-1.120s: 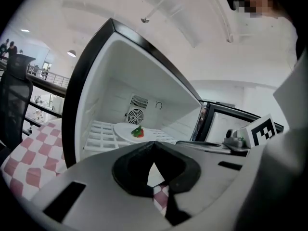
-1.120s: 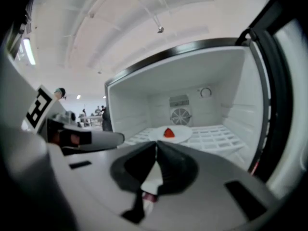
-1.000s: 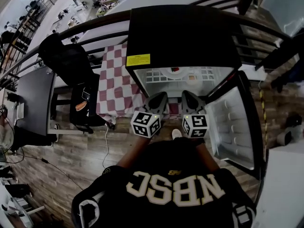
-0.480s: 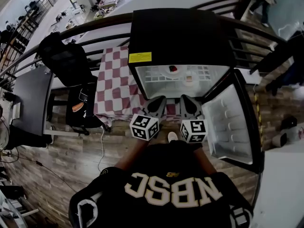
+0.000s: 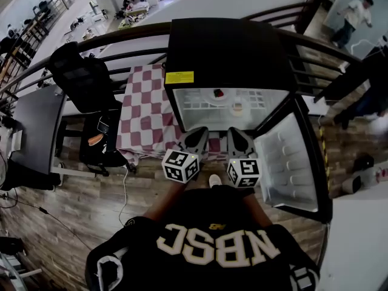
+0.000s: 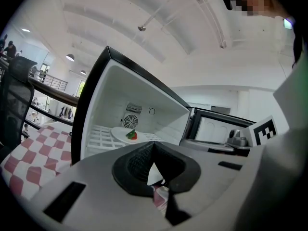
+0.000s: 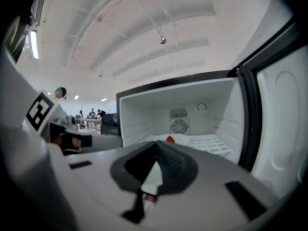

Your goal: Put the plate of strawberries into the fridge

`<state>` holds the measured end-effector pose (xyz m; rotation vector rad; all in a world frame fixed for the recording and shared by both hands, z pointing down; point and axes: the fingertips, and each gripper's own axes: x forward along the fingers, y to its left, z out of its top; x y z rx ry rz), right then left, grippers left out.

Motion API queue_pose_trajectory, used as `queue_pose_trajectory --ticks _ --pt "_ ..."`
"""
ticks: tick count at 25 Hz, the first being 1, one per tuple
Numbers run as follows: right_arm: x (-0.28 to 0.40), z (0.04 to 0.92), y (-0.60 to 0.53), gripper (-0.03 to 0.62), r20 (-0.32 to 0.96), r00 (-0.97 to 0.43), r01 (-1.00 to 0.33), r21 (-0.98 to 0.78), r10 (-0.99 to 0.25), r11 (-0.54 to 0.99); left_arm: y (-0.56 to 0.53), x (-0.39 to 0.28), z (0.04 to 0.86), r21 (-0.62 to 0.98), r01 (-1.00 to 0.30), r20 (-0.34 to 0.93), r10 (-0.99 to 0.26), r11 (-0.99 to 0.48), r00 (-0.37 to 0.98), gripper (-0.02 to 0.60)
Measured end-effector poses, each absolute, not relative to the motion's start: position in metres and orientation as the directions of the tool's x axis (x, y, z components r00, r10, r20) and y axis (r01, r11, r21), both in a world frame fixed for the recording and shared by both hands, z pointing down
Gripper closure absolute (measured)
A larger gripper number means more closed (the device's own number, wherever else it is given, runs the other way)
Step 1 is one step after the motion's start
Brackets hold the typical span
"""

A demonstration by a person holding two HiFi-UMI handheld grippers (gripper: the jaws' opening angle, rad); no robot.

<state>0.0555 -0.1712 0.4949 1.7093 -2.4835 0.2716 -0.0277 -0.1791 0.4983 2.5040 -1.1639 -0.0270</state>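
Plate (image 5: 218, 96) is sitting inside the open fridge (image 5: 227, 47).
Left gripper (image 5: 195, 139) and right gripper (image 5: 240, 140) are hovering just outside it, both closed and empty.

Fridge (image 5: 230, 47): black shell, white liner, white wire shelf (image 6: 103, 134). Door (image 5: 285, 162): white inside, black edge. Yellow label (image 5: 179, 77) on the fridge top, near its front-left corner. Plate (image 5: 225, 98) white; strawberry (image 6: 132, 135) red with green leaves. Cloth (image 5: 142, 111) left of the fridge: maroon-and-white check. Left gripper (image 5: 199, 132) and right gripper (image 5: 236, 132): grey bodies, black pads. Marker cubes (image 5: 180, 165): white with black squares. Floor (image 5: 91, 211): brown wood planks. Chair (image 5: 85, 71) black. Shirt (image 5: 212, 271) black, cream lettering.
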Motion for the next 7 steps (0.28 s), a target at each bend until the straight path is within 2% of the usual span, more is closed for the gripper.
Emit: queue_pose_trajectory --ticks 7 --pt "0.0620 0.4977 -0.1689 0.574 0.205 -0.354 -0.935 -0.094 -0.912 0.342 -0.1770 -0.0218 0.5019 0.361 -0.728 0.148 -0.735 -0.583 0.662 0.565"
